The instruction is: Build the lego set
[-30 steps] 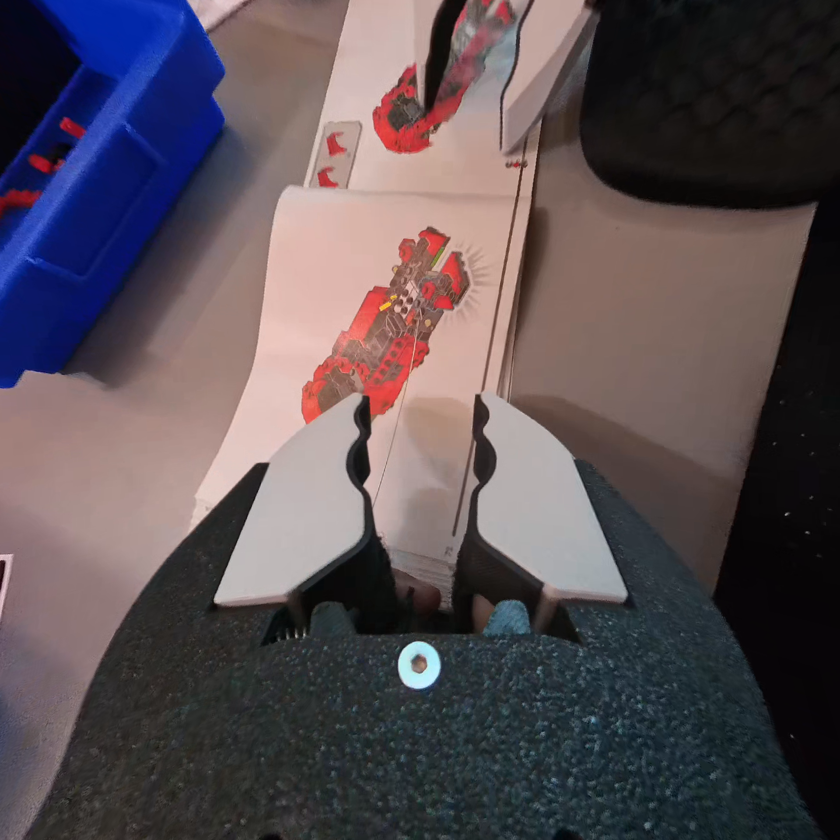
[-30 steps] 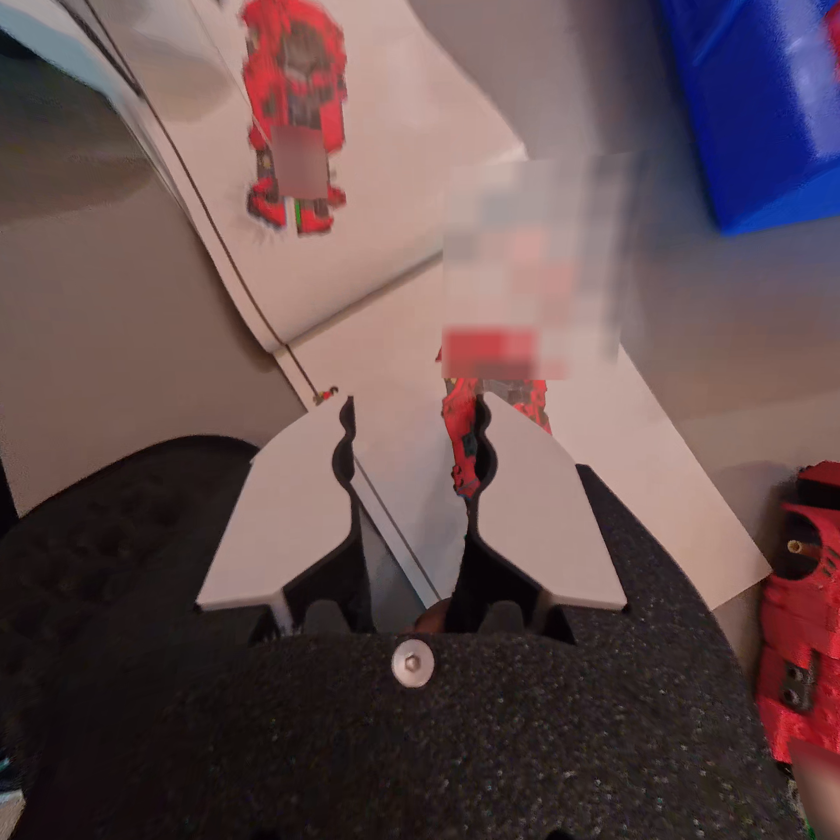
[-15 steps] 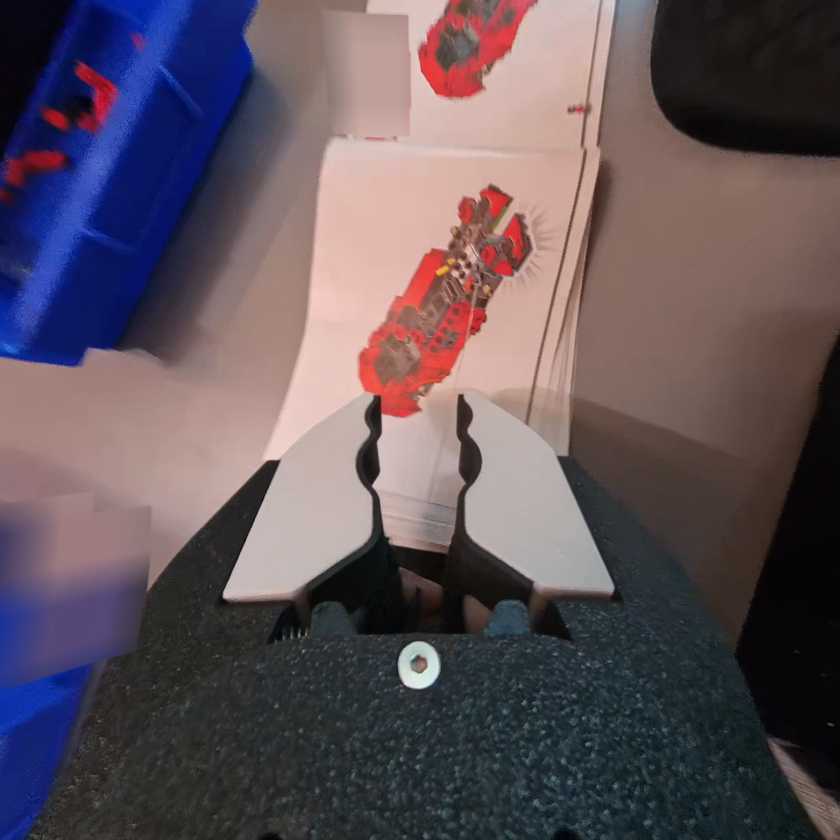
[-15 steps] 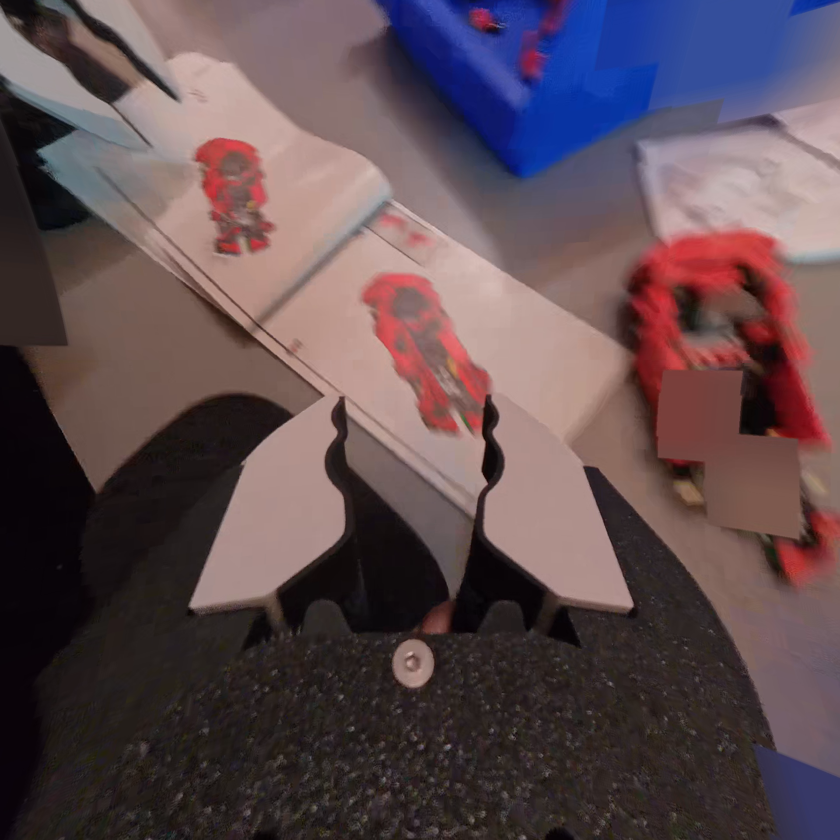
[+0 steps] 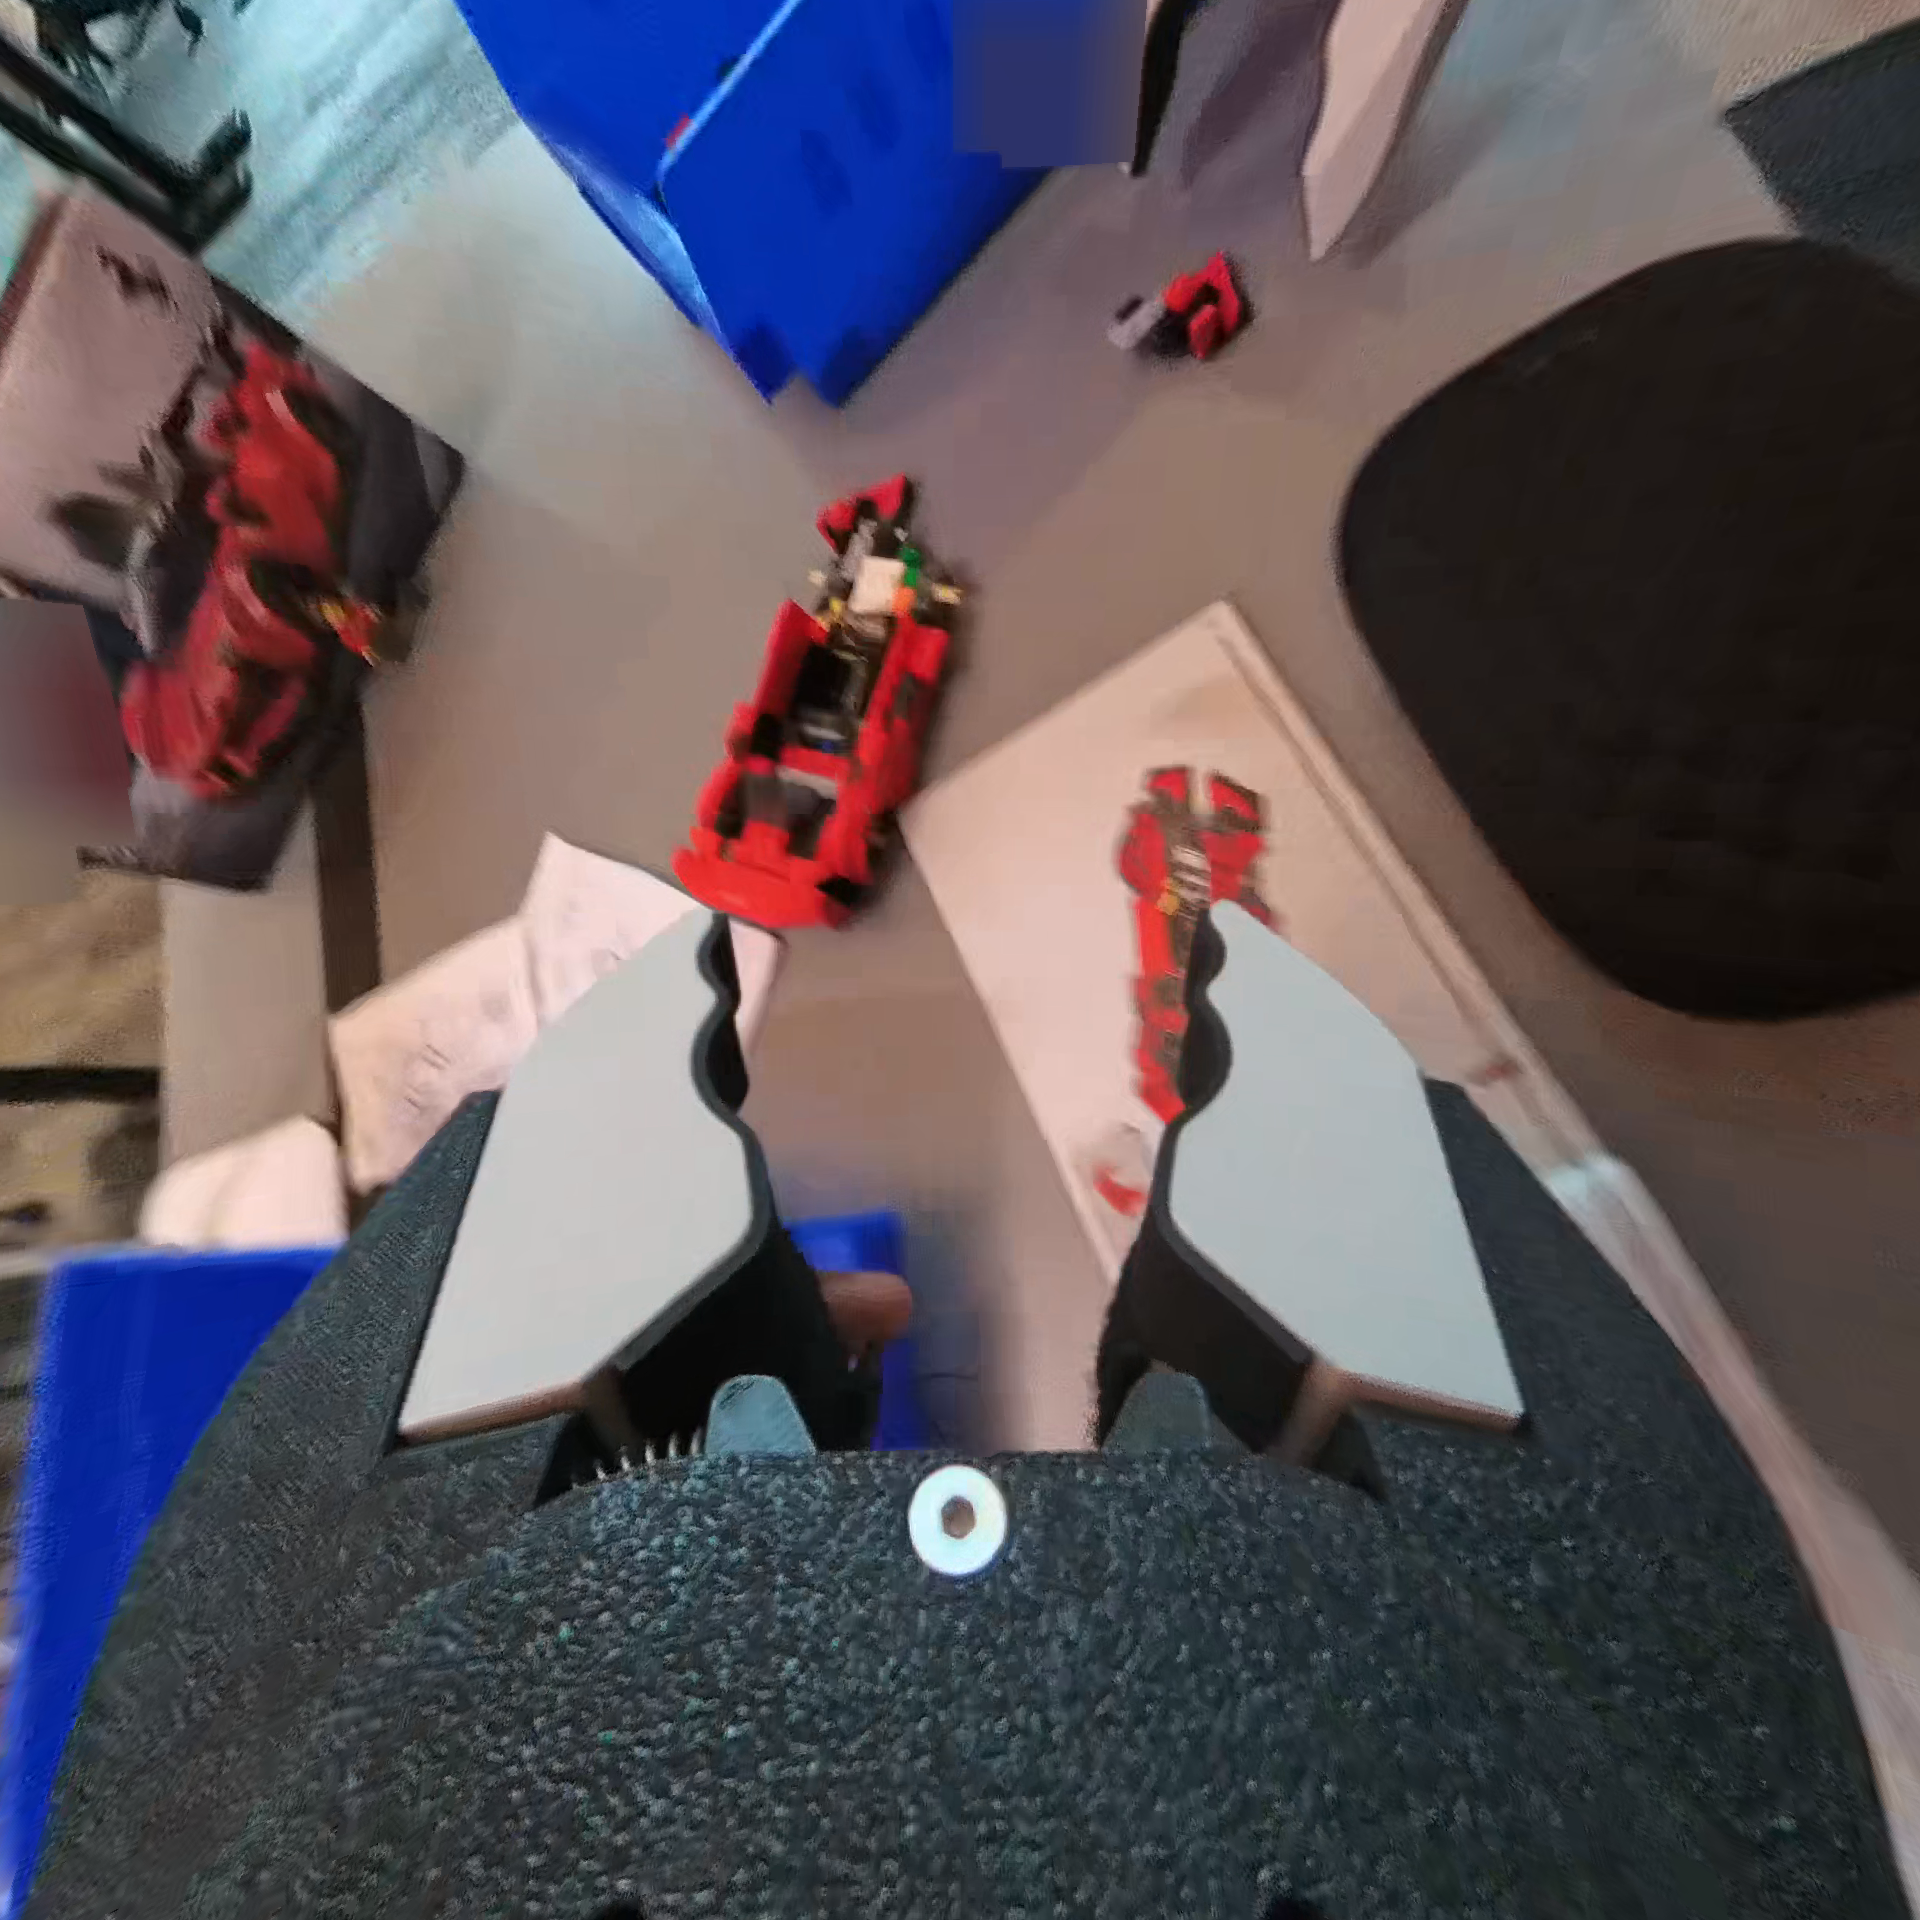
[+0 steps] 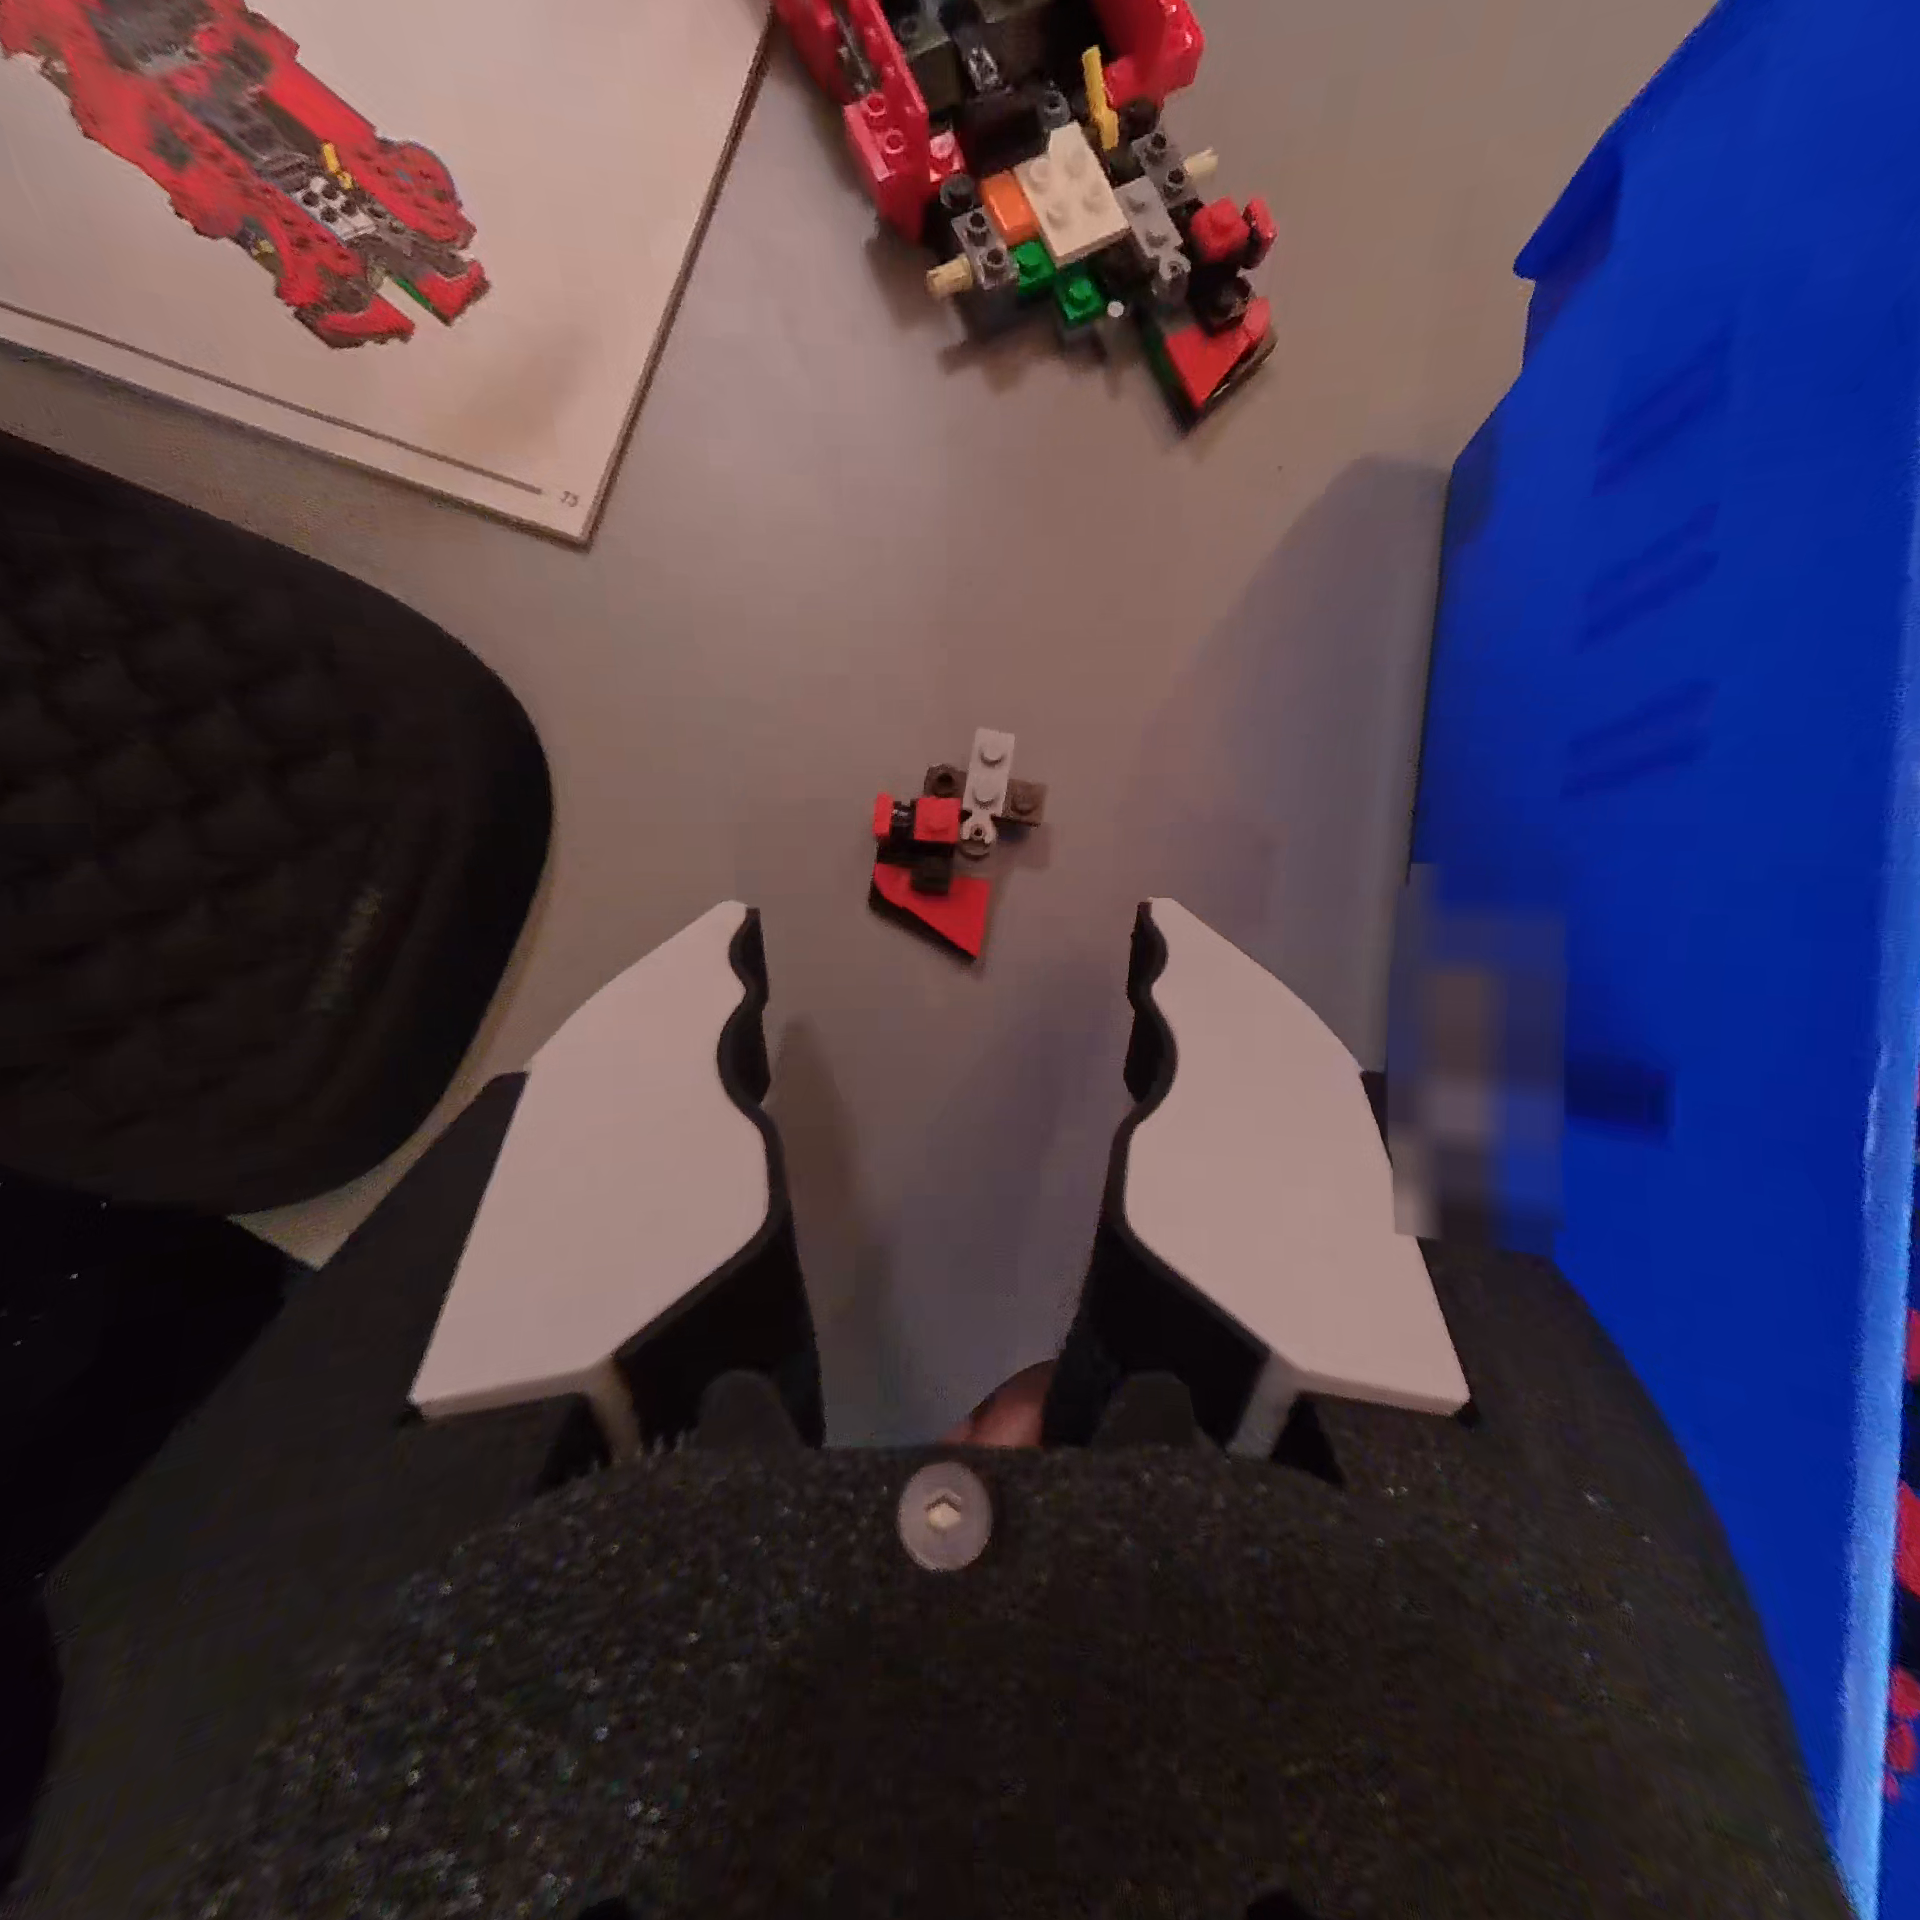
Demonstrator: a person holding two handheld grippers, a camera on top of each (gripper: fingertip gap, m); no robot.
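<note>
Below right claw [image 6: 945, 914], spread and empty: small brick cluster [image 6: 951, 842], loosely stacked on grey surface [image 6: 831, 603]. Left claw [image 5: 961, 935] likewise spread, holding nothing. Risk: an off-centre pinch could scatter the cluster.

Dim warm indoor light; left wrist view motion-blurred, right wrist view sharp, wide-angle edge distortion

Grey table [image 6: 852, 582] bears the red car build [image 6: 1039, 156], small sub-assembly [image 6: 951, 842], booklet [image 6: 582, 208] — blue bin [image 6: 1683, 727] beside.
</note>
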